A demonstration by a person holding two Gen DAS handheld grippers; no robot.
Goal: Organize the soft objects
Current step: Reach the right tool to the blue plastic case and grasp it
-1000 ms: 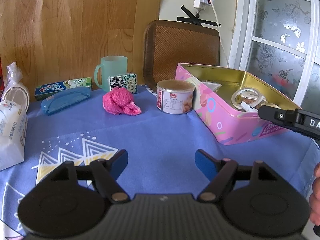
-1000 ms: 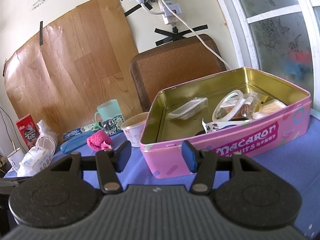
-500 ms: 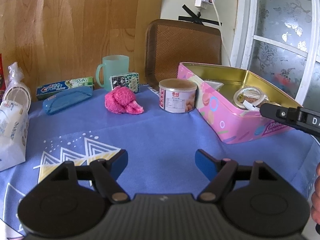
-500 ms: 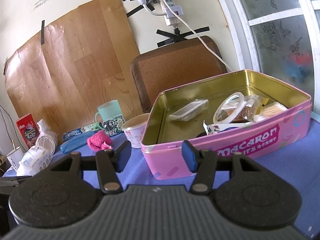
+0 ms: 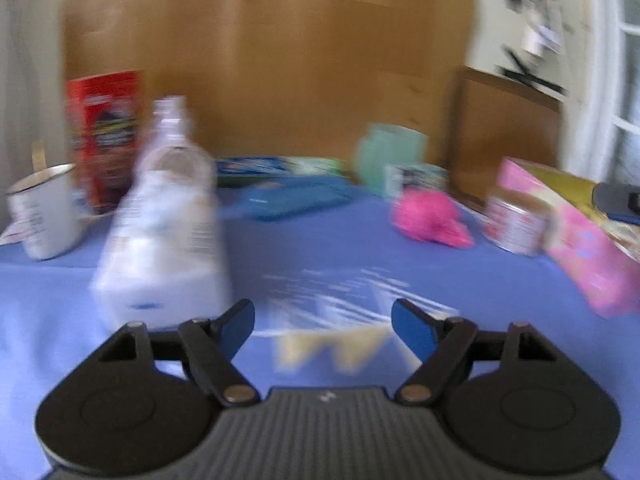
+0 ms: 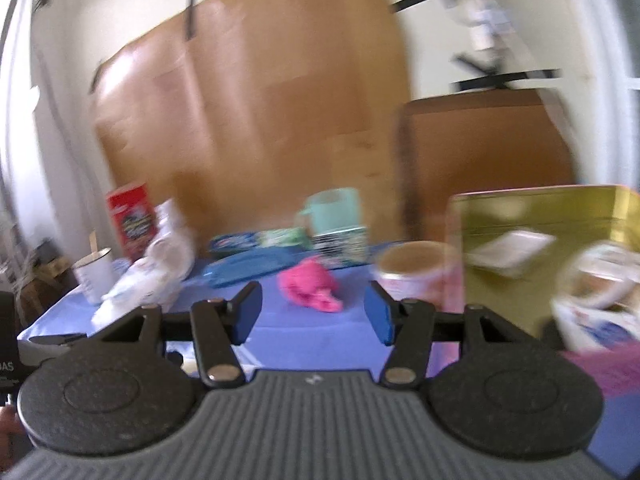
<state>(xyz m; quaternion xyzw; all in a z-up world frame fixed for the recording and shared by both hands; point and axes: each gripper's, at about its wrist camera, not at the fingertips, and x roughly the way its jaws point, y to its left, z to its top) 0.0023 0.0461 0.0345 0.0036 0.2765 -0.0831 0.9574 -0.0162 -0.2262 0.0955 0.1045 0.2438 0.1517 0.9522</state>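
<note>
Nearest in each wrist view the tool's own blue-padded fingers stand apart over the blue tablecloth (image 5: 328, 264) with nothing between them: the left gripper (image 5: 323, 326) is spread wide, and the right gripper (image 6: 313, 312) has its jaws opening, also empty. Beyond the left gripper a white soft pack (image 5: 164, 236) sits just ahead to its left. Farther back the pink fuzzy cloth (image 6: 310, 285) lies on the tablecloth, beside the round can (image 6: 414, 270), which stands against the open pink tin (image 6: 536, 208); a mint cup (image 6: 334, 210) stands behind it, all blurred.
</note>
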